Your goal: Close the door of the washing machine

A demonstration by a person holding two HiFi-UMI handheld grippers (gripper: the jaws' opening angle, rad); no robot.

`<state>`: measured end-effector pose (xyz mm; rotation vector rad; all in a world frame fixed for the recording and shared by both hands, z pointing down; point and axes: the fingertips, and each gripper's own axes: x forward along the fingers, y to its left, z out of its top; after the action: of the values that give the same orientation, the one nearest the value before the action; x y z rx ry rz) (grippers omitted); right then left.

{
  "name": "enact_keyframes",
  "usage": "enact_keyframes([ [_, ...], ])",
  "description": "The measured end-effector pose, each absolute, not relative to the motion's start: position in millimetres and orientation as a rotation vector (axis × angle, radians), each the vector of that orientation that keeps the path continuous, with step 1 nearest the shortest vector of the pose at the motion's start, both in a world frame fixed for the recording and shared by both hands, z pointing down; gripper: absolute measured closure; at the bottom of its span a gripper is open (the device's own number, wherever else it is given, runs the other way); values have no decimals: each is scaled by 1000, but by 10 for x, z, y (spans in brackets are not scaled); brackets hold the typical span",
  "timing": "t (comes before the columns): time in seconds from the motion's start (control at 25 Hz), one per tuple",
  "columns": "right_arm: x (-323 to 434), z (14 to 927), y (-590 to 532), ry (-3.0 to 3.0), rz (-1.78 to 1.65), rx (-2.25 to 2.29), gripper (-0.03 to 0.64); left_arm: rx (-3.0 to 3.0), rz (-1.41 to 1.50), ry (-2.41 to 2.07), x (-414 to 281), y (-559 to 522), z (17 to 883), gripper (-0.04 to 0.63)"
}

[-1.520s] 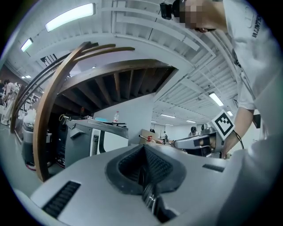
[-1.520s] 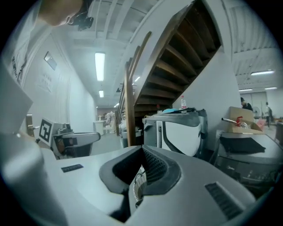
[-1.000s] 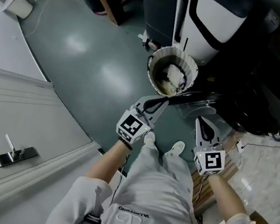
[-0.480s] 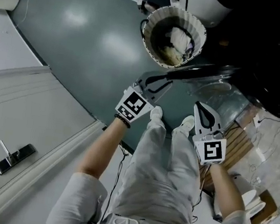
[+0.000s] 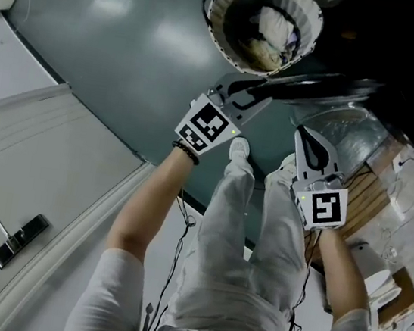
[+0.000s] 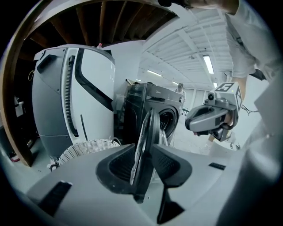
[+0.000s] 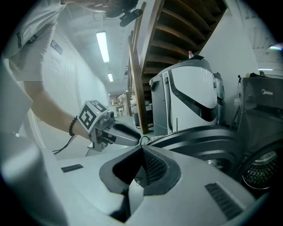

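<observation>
Lowered left claw (image 5: pixel 239 100), jaws just opening, astride door (image 6: pixel 149 132) edge

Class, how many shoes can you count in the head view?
2, on the dark floor below the laundry basket: left shoe in full view, right shoe partly covered.

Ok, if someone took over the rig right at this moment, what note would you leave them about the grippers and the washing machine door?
Left hand-held gripper: open, its jaws have just been opening. The edge of the door stands between them; contact unclear.
Right hand-held gripper: shut, empty, close by the door's rim.
Washing machine: door swung wide open, drum opening exposed.
Done: nothing yet, the door is not closed.
Left: swing the door to the front of the machine and push it shut.
</observation>
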<state>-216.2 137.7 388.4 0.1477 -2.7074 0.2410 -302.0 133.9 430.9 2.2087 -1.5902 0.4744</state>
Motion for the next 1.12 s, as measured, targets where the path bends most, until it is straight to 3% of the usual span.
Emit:
enact_keyframes([
  [1.12, -2422, 4442, 1389, -2706, 315, 186, 606, 2412, 607, -1272, -2845, 1149, 4855, 472],
])
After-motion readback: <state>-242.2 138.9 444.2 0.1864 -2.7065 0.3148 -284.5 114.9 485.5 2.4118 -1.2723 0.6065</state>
